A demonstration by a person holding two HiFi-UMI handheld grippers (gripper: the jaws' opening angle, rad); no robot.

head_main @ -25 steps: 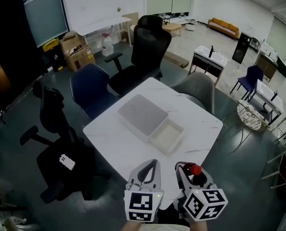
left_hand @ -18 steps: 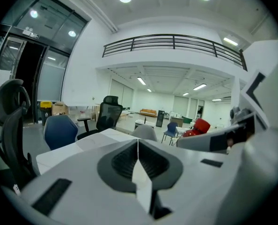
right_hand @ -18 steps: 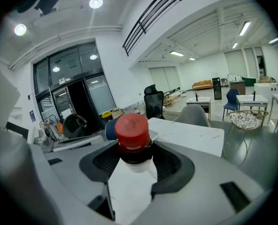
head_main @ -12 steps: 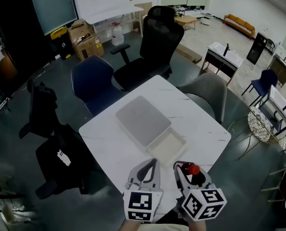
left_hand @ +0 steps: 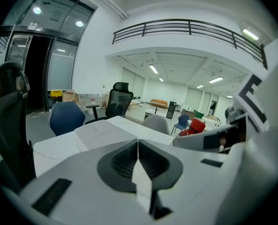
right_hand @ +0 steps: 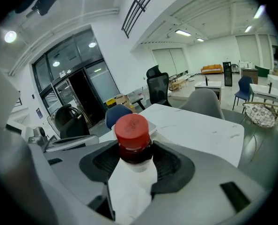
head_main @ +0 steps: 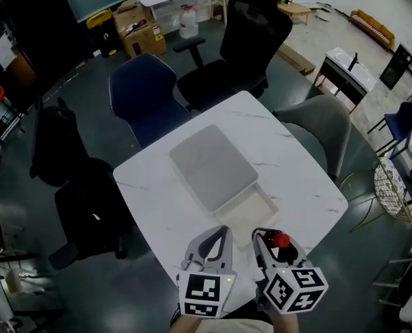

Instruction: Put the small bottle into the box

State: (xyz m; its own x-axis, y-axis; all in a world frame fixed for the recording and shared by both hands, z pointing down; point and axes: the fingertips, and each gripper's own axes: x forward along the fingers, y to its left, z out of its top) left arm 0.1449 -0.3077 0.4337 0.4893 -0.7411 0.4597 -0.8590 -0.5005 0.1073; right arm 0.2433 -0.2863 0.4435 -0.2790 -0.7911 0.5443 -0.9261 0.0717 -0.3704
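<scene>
the left gripper [head_main: 220, 236], grey moulded plastic with ribbed pads, hovers at the near edge of the white marbled table [head_main: 299, 186], jaws pressed together with nothing between them. ahead on the table lies the box [head_main: 248, 214], a shallow pale rectangular tray, with a flat grey lid [head_main: 211, 166] touching its far side. the right gripper [head_main: 270, 245], level beside the left, pinches the small bottle [head_main: 281, 241] just below its round red cap; the bottle is dark at the neck and white below.

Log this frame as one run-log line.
right gripper: shut on small bottle | left gripper: shut, empty | box: open on table, empty
</scene>
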